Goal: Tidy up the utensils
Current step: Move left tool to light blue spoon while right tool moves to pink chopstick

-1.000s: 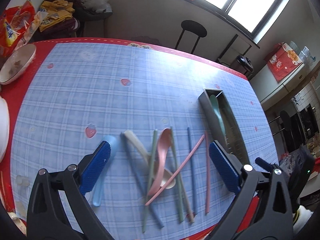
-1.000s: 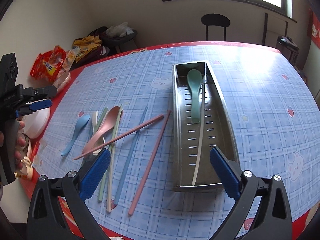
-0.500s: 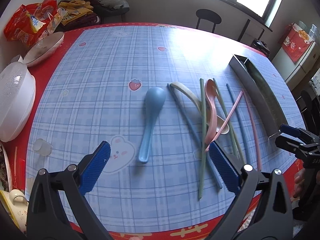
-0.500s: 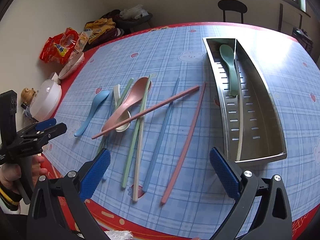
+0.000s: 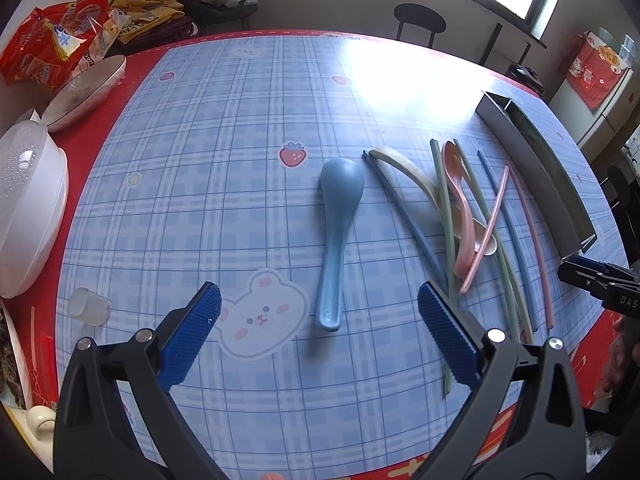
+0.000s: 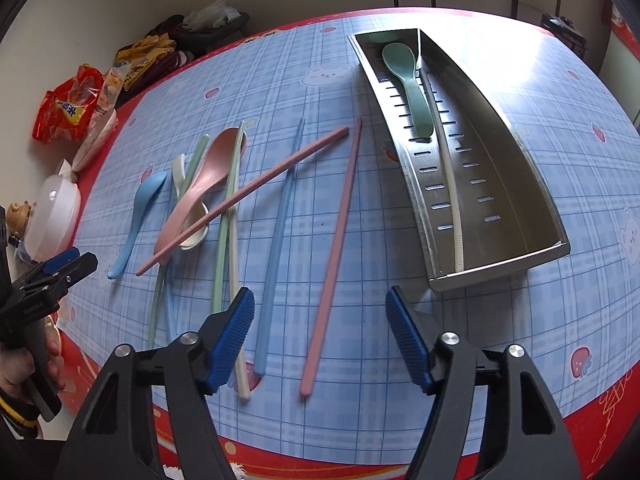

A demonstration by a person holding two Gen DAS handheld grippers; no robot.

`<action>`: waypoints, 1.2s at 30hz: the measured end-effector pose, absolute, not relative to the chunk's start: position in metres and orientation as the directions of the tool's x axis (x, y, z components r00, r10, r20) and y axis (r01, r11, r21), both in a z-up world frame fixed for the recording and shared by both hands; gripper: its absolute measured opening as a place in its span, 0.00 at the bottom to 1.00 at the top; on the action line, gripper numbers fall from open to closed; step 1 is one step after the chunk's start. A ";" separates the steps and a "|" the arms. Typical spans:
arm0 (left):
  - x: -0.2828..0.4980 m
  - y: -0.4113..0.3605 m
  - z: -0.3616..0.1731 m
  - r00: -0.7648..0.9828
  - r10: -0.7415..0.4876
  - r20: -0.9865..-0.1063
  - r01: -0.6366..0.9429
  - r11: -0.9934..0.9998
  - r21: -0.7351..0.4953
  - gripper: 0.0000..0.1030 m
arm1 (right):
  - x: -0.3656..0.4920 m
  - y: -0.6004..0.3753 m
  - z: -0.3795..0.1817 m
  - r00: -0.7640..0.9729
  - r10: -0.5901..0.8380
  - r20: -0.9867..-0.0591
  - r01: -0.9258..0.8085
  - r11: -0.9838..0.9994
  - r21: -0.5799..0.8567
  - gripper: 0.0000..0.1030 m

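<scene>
Closing, the right tongs (image 6: 320, 336) are seen with nothing gripped; a pink chopstick (image 6: 332, 256) lies between the jaws, long axis running ahead toward the metal tray (image 6: 532, 168) at right. The left tongs (image 5: 318, 320) are held wide open and empty, aimed steeply down, with the blue spoon (image 5: 338, 224) lying lengthwise just ahead on the tabletop (image 5: 220, 160), handle nearest.

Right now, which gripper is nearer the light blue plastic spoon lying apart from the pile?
Left. The left gripper hovers open with the light blue plastic spoon handle between its fingers; the right gripper, jaws closing, straddles the blue and pink chopsticks, further from the spoon.
</scene>
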State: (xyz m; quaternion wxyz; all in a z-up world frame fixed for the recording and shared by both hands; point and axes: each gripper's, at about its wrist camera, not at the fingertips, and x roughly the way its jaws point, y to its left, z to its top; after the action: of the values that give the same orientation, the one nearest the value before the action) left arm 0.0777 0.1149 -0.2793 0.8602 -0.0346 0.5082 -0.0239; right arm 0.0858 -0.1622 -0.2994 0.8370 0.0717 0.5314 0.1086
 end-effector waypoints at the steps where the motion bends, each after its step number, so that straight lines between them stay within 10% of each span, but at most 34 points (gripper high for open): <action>1: 0.080 0.116 -0.279 0.485 -0.073 -0.871 0.006 0.997 -0.080 0.94 | 0.087 -0.159 -0.300 0.413 0.257 -0.874 -0.112 0.967 0.231 0.59; 9: 0.098 0.127 -0.282 0.492 -0.116 -0.863 0.029 0.993 -0.117 0.92 | 0.104 -0.147 -0.310 0.436 0.177 -0.882 -0.098 0.984 0.149 0.42; 12: 0.104 0.131 -0.286 0.477 -0.136 -0.868 0.025 0.990 -0.142 0.70 | 0.109 -0.141 -0.316 0.435 0.151 -0.888 -0.109 0.987 0.114 0.35; 23: 0.125 0.141 -0.304 0.414 -0.263 -0.872 0.011 0.959 -0.284 0.55 | 0.115 -0.136 -0.321 0.431 0.148 -0.890 -0.126 0.987 0.103 0.14; 36: 0.153 0.130 -0.319 0.384 -0.325 -0.865 0.005 0.937 -0.350 0.41 | 0.113 -0.136 -0.321 0.426 0.187 -0.885 -0.134 0.981 0.142 0.12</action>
State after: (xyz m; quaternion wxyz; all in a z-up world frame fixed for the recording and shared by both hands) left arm 0.1531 0.1297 -0.3190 0.8187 -0.1463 0.5460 -0.1008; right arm 0.1130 -0.1360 -0.3210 0.8440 0.0252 0.5273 0.0948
